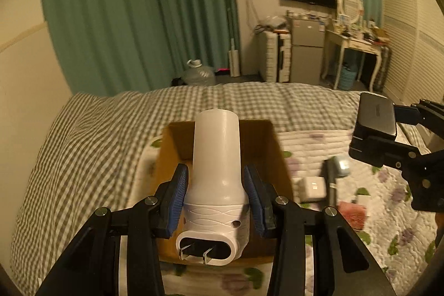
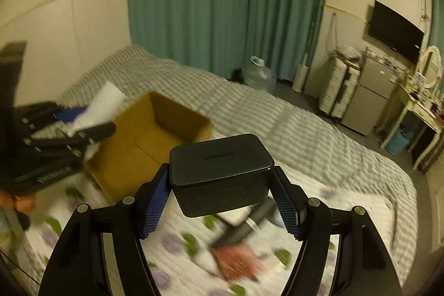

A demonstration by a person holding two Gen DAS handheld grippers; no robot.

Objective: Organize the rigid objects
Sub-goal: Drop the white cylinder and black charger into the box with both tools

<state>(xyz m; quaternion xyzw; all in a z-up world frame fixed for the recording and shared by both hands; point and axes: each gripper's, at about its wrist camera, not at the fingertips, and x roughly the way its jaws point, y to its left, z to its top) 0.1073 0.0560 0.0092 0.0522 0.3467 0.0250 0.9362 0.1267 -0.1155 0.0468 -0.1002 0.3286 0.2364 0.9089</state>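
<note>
My left gripper (image 1: 216, 185) is shut on a white plug-in device (image 1: 216, 157) with two metal prongs, held above an open cardboard box (image 1: 266, 146) on the bed. My right gripper (image 2: 222, 185) is shut on a black UGREEN charger (image 2: 219, 168), held above the floral quilt to the right of the box (image 2: 138, 154). The charger (image 1: 374, 118) and right gripper also show at the right of the left wrist view. The left gripper with the white device (image 2: 102, 104) shows blurred at the left of the right wrist view.
Loose items lie on the floral quilt (image 1: 388, 185): a white cube adapter (image 1: 312, 186), a dark stick-shaped object (image 1: 330, 179), a red-pink item (image 2: 238, 260). A checked bedspread (image 1: 83, 143) covers the far bed. Beyond stand a water jug (image 1: 198, 74), fridge and dressing table.
</note>
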